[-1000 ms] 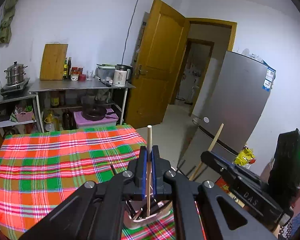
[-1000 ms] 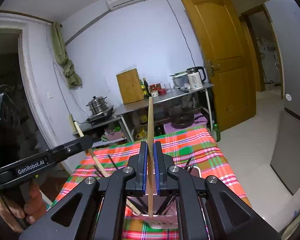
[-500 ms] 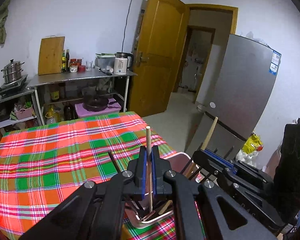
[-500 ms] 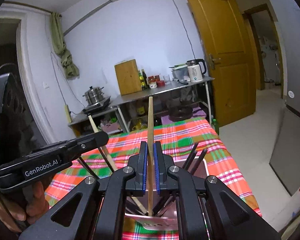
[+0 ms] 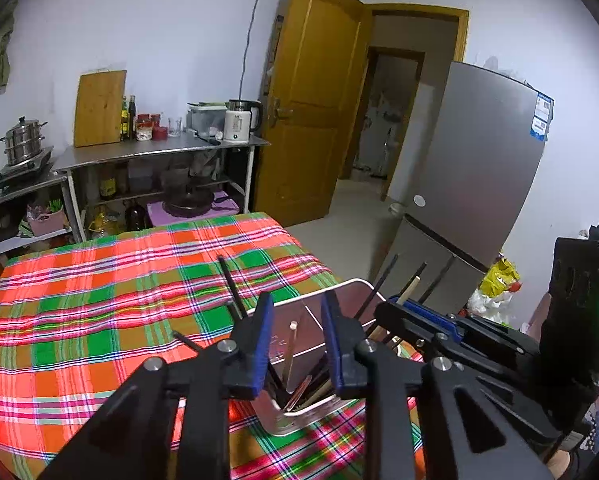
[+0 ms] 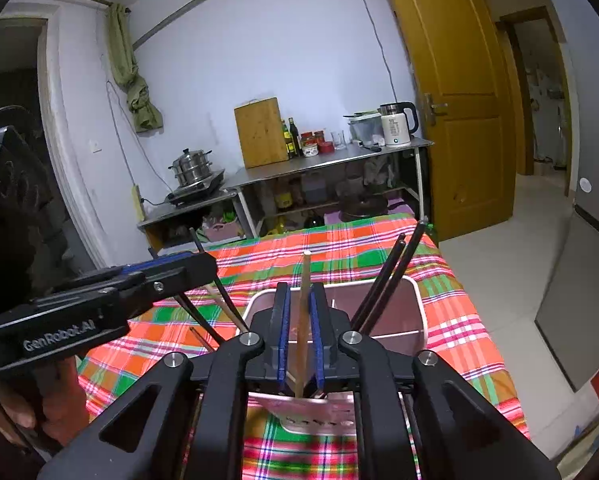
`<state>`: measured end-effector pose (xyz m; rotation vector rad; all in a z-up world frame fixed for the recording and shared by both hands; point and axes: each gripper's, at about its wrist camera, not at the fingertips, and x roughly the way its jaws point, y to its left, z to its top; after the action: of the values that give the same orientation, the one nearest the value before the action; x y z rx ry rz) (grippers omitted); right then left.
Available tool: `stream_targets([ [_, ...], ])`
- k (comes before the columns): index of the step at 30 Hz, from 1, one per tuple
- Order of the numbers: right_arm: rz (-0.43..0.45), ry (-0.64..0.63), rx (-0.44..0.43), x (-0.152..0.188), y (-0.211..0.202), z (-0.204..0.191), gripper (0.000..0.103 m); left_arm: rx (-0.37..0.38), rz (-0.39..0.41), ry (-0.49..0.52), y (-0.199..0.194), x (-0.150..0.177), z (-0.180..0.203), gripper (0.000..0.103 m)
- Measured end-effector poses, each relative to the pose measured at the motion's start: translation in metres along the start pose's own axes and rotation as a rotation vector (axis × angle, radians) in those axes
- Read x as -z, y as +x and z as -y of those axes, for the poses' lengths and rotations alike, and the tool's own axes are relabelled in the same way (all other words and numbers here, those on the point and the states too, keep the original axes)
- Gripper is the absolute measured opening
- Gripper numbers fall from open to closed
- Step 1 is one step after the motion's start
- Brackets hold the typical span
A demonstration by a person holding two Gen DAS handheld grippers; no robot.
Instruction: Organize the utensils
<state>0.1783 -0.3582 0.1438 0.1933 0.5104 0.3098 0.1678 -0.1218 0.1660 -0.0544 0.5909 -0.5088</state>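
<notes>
A metal utensil holder [image 5: 351, 287] [image 6: 417, 300] stands on the plaid tablecloth [image 5: 99, 300] near its front edge. It holds several black chopsticks [image 6: 391, 272] and some wooden ones. My left gripper [image 5: 295, 320] is open just above the holder; a wooden chopstick [image 5: 290, 350] stands loose inside the holder between its jaws. My right gripper [image 6: 299, 316] is open a little, with a wooden chopstick [image 6: 304, 312] standing between its jaws and its lower end in the holder. The jaws do not press the stick.
A steel shelf [image 5: 159, 152] with a cutting board, bottles, kettle and pot stands against the far wall. A wooden door [image 5: 311, 104] is open and a grey fridge [image 5: 479, 168] stands at right. The right gripper [image 5: 459, 332] lies close beside the left one.
Both grippers have come down to the holder and opened. The left one has let go of its wooden chopstick, which now stands in the holder. The right one has loosened around its chopstick.
</notes>
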Motion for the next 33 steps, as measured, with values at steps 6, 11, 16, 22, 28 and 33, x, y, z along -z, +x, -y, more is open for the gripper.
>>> stream_targets([
  [6,0.024,-0.008,0.010,-0.003,-0.018,-0.004,0.012,0.003,0.047,-0.025,-0.026,0.004,-0.007,0.031],
  [11,0.043,-0.008,0.016,0.000,-0.032,-0.007,0.015,-0.011,0.069,-0.038,-0.044,0.019,-0.012,0.035],
  [16,0.041,-0.008,0.025,0.013,-0.044,-0.011,0.019,-0.027,0.075,-0.043,-0.056,0.039,-0.015,0.043],
  [22,0.027,-0.011,0.038,0.032,-0.057,-0.015,0.026,-0.058,0.078,-0.042,-0.066,0.068,-0.014,0.050],
  [28,-0.004,-0.024,0.059,0.060,-0.064,-0.022,0.026,-0.081,0.076,-0.026,-0.070,0.097,-0.009,0.051],
  [33,-0.015,-0.038,0.076,0.080,-0.070,-0.026,0.026,-0.102,0.074,-0.027,-0.072,0.119,-0.005,0.051],
])
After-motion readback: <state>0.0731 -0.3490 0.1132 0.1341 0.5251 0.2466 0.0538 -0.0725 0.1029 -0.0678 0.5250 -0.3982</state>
